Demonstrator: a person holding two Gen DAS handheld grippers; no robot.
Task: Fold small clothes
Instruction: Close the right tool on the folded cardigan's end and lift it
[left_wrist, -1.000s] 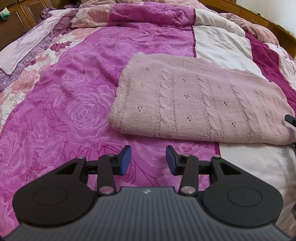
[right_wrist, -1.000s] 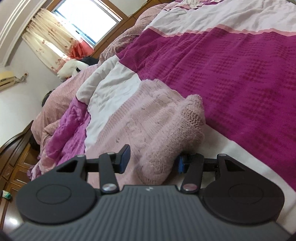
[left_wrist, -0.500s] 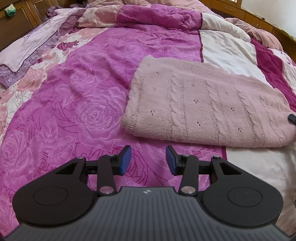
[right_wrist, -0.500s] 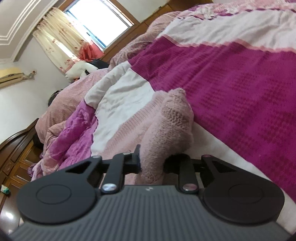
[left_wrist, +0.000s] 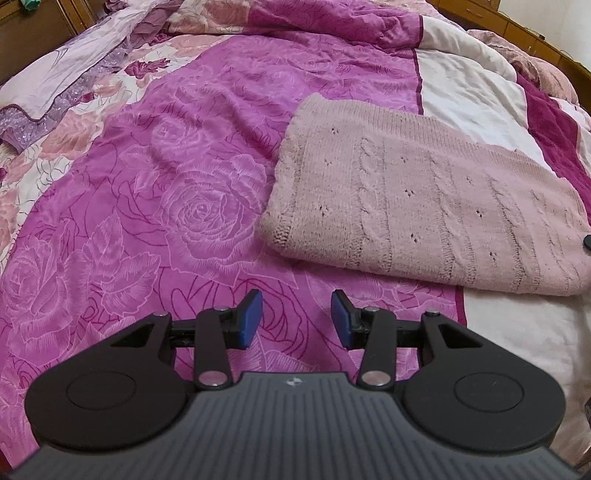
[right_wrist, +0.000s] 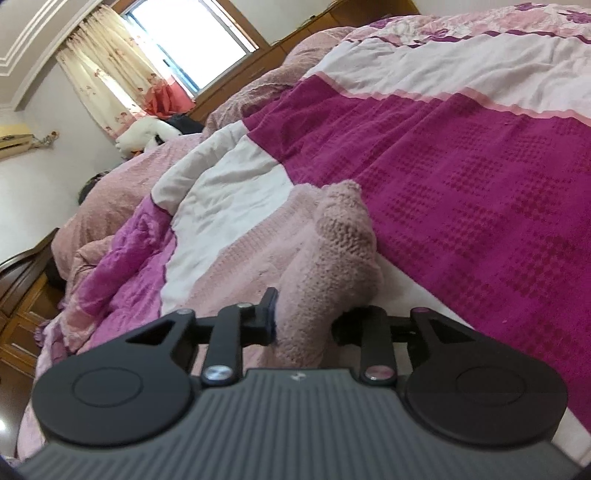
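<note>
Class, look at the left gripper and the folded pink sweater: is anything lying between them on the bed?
Nothing visible. Only bare rose-print bedspread lies between the open left gripper and the pink knitted sweater.

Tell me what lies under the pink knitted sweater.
The sweater lies on the bedspread, partly on its purple rose print, partly on its white panel. Anything directly beneath the sweater is covered.

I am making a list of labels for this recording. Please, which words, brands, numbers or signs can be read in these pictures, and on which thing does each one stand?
No readable text.
Left gripper body: one small pale emblem, no letters legible.
Right gripper body: same emblem, too small to read.
Pink knitted sweater and bedspread: patterns only, no writing.
</note>
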